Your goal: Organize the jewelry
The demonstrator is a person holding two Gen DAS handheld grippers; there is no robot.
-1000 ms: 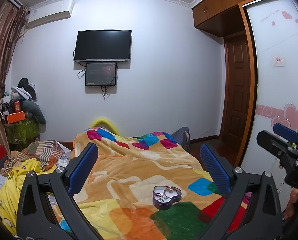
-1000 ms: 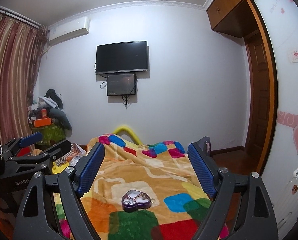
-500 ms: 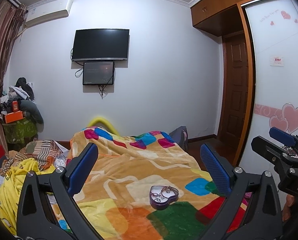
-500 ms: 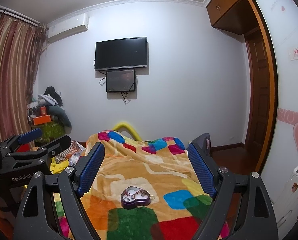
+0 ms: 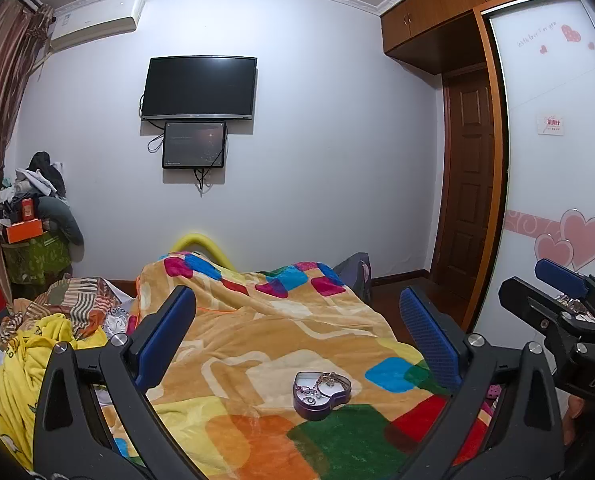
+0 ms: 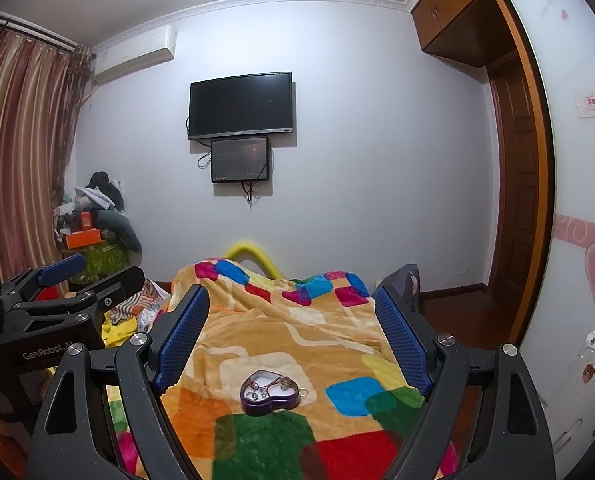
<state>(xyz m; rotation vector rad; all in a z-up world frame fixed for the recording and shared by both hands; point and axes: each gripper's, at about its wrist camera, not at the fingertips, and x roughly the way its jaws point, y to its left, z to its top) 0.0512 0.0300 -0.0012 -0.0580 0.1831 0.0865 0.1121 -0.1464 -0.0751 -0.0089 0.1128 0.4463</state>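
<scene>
Purple and heart-shaped, the open jewelry tin [image 5: 322, 394] sits on the patchwork blanket [image 5: 257, 344] of the bed, with a tangle of chains and rings [image 6: 271, 385] lying in it and one ring hanging over its rim. From the tin, both tools are back toward the near end of the bed and raised above it, neither touching it. The left tool [image 5: 297, 344] stands wide and holds nothing; the tin lies ahead of it, slightly right of centre. The right tool [image 6: 293, 336] is equally wide and bare, with the tin ahead and slightly left. Neither looks clearly nearer; I judge either could descend first.
</scene>
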